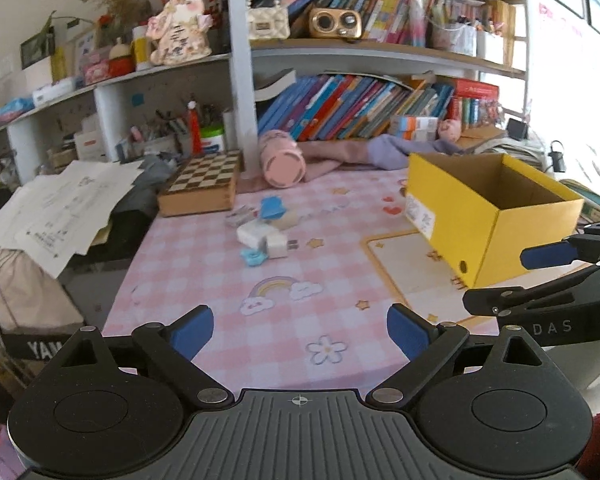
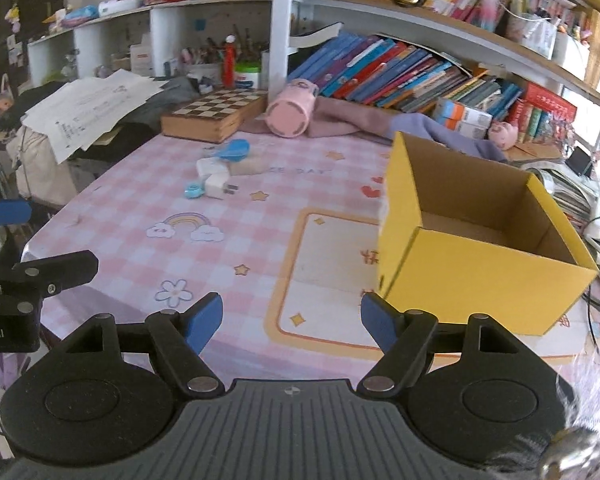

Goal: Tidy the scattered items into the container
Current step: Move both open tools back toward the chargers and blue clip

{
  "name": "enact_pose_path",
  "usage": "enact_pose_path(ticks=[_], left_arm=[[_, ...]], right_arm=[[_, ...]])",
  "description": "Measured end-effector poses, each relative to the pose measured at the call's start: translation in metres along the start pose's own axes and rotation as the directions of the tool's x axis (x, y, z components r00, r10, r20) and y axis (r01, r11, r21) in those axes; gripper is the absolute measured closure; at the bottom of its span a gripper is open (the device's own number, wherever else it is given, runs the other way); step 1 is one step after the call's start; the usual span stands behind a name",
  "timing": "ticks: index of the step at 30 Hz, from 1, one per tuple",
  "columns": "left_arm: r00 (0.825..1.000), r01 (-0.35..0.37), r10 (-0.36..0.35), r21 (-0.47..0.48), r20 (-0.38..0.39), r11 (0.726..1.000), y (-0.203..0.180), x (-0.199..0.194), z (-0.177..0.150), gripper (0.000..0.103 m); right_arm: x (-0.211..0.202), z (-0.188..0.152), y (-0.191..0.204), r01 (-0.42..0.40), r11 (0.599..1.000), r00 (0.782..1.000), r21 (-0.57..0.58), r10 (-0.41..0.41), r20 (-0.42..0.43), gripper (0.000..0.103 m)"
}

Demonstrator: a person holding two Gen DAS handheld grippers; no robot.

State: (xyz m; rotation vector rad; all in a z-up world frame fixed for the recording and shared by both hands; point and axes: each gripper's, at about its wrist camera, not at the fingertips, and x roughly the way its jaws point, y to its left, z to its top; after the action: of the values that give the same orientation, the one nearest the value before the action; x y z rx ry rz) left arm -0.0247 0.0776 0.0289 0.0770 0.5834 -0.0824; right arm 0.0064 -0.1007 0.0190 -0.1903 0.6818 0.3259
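Both of your grippers hang over the near edge of the desk [image 1: 204,280], and neither carries anything: the left gripper [image 1: 300,332] has its blue pads spread wide, and the right gripper [image 2: 291,322] is spread just as wide. Nothing has gone into the yellow box [image 2: 480,276] yet; its brown inside shows bare, and it stands open-topped toward the right edge of the desk, partly on the cream mat [image 2: 324,280].

The scattered items sit in one tight cluster toward the far left part of the desk, just in front of the chess box [image 1: 202,188]: two white chargers [image 1: 266,238] touching each other, a blue clip [image 1: 272,207] behind them, a small blue ring-shaped piece [image 1: 253,258] at the cluster's near edge, and what looks like a pale block [image 2: 249,167] behind.

The left gripper is likely the better one for the first reach. Take the outermost piece first, probably the blue ring-shaped piece or the nearer charger, so you do not shove its neighbours. Come down with the pads straddling one item only, close across its narrow sides, lift clear, then carry it over the box rim before you release.
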Motion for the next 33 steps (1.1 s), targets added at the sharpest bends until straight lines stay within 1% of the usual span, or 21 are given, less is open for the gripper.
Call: enact_pose_path(ticks=[5,12,20,23,27,33], left_arm=[[0.999,-0.034,0.034,-0.007,-0.002,0.999,0.011,0.001,0.0,0.007],[0.998,-0.066,0.066,-0.052,-0.003,0.996,0.026,0.001,0.0,0.007],[0.998,-0.062,0.06,-0.059,-0.03,0.996,0.033,0.004,-0.002,0.007],[0.998,-0.049,0.047,-0.073,-0.041,0.996,0.034,0.008,-0.003,0.007],[0.998,-0.039,0.035,-0.069,-0.058,0.997,0.031,0.014,-0.004,0.007],[0.996,-0.051,0.043,-0.116,-0.076,0.992,0.043,0.025,-0.003,0.007]], right_arm=[[0.004,0.007,0.01,-0.029,0.999,1.0,-0.035,0.03,0.005,0.028],[0.008,0.011,0.018,-0.046,0.998,0.999,-0.05,0.046,0.002,0.028],[0.013,0.015,0.025,-0.06,0.997,0.998,-0.057,0.059,-0.02,0.028],[0.013,0.014,0.027,-0.064,0.995,0.998,-0.07,0.062,-0.03,0.028],[0.02,0.015,0.03,-0.075,0.994,0.996,-0.084,0.071,-0.049,0.028],[0.037,0.023,0.036,-0.115,0.986,0.992,-0.119,0.107,-0.07,0.028]])
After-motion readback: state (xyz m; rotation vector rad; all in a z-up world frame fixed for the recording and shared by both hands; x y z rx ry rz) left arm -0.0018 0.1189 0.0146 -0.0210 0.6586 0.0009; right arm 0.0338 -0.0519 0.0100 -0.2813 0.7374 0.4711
